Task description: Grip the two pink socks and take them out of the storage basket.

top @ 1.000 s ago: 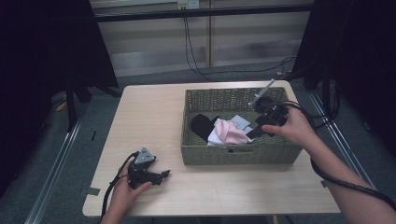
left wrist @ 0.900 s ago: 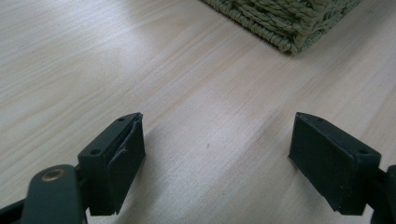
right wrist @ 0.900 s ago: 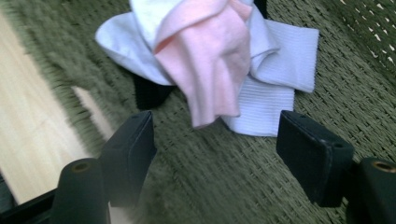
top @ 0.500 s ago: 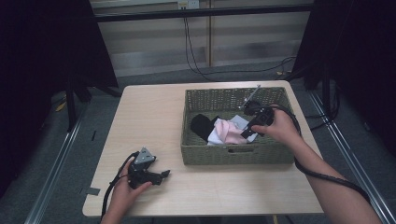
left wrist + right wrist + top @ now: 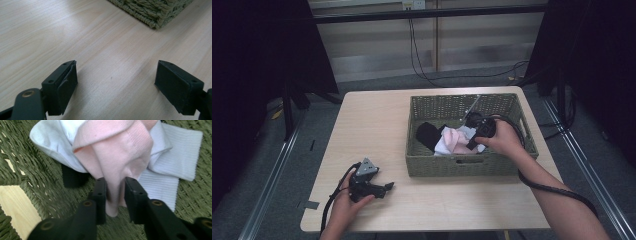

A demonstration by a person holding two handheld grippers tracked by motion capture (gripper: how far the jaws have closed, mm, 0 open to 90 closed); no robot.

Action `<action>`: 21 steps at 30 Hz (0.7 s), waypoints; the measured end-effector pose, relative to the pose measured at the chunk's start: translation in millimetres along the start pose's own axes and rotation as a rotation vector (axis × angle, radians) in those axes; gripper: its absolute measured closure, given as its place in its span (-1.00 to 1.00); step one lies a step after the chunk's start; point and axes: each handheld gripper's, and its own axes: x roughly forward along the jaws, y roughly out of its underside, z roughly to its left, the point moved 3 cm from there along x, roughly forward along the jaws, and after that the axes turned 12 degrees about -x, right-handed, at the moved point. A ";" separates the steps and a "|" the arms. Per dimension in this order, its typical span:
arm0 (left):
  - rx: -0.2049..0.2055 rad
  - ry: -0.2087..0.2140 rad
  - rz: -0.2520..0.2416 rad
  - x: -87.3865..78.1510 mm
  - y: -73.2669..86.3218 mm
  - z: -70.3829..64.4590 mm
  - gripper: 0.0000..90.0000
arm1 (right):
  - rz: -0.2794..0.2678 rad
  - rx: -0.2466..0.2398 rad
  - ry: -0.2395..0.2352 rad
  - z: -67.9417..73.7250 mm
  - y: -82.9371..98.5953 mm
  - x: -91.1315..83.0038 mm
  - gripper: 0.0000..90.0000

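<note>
A green woven basket [image 5: 427, 165] on the table's right half holds a pink sock [image 5: 453, 140], white socks [image 5: 443, 147] and a black sock [image 5: 428, 134]. My right gripper [image 5: 470, 145] reaches into the basket from the right. In the right gripper view its jaws are shut on the pink sock [image 5: 120, 162], which lies over the white socks [image 5: 175, 162], with a bit of the black sock [image 5: 71, 178] beneath. My left gripper [image 5: 388, 186] rests on the table near the front left, open, with bare wood between its fingers [image 5: 62, 85].
The wooden table [image 5: 377, 130] has free room on its left half and in front of the basket. A basket corner [image 5: 152, 12] lies ahead of the left gripper. Cables trail from both grippers, and a thin rod [image 5: 473, 105] leans in the basket's back.
My right gripper has moved left and down into the basket onto the pile of socks. The left gripper has stayed where it was.
</note>
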 end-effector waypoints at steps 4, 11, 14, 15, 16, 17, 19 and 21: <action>0.000 0.000 0.000 0.0 0.0 0.0 -0.61 | -0.018 0.038 -0.021 -2.9 2.2 -4.9 0.86; 0.000 0.001 -0.001 0.1 0.0 0.0 -0.61 | -0.047 0.073 -0.033 -8.6 6.7 -26.7 0.90; 0.000 0.000 0.000 0.0 0.0 0.0 -0.61 | -0.053 0.085 -0.027 -10.4 6.7 -34.3 0.91; 0.000 0.001 -0.001 0.1 0.0 -0.1 -0.61 | -0.052 0.082 -0.024 -11.6 6.8 -36.4 0.91; 0.000 0.001 -0.001 0.1 0.0 -0.1 -0.61 | -0.052 0.082 -0.024 -11.6 6.8 -36.4 0.91; 0.000 0.001 -0.001 0.1 0.0 0.0 -0.61 | -0.056 0.097 -0.020 -12.7 5.9 -39.3 0.91; 0.000 0.001 -0.001 0.1 0.0 0.0 -0.61 | -0.068 0.090 -0.016 -14.3 4.7 -41.0 0.91; 0.001 0.001 -0.001 0.1 -0.1 0.0 -0.61 | -0.074 0.100 -0.014 -14.1 2.2 -40.5 0.91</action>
